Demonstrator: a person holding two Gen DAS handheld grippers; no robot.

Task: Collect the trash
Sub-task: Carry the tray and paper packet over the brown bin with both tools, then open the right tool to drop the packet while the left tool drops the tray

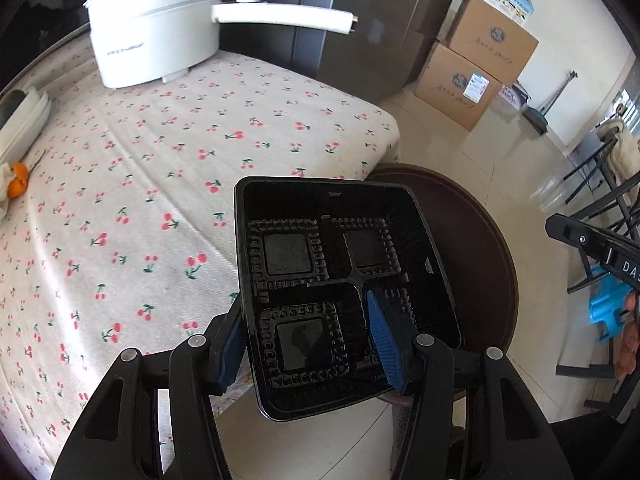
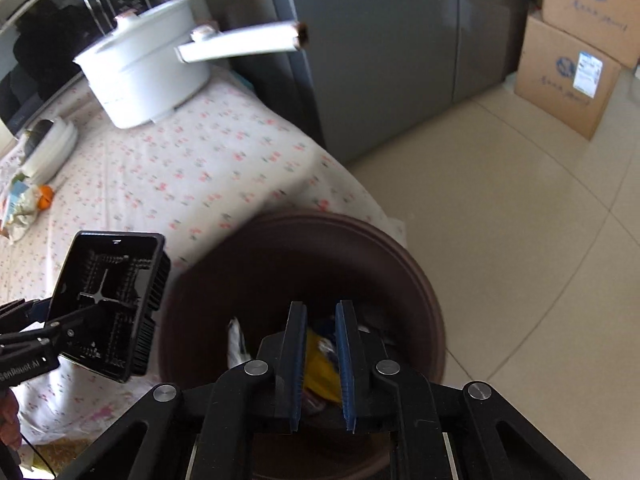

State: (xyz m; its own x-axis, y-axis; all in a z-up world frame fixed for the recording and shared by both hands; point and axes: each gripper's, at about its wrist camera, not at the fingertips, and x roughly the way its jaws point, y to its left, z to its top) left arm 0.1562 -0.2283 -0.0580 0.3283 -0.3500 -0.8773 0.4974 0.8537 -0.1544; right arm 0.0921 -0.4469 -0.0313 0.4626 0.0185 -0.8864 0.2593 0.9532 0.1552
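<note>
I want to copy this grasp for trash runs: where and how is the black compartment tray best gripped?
By one thin side wall, as the left gripper does: one finger outside, one inside, coming over the open rim. The black tray is too wide to span, but its upright wall fits between the fingers.

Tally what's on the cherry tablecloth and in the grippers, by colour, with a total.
White: 2, the electric pot and the stacked bowls.
Orange: 1, the orange peel.
Black: 1, the plastic tray, shut in the left gripper.
Total: 4.
</note>
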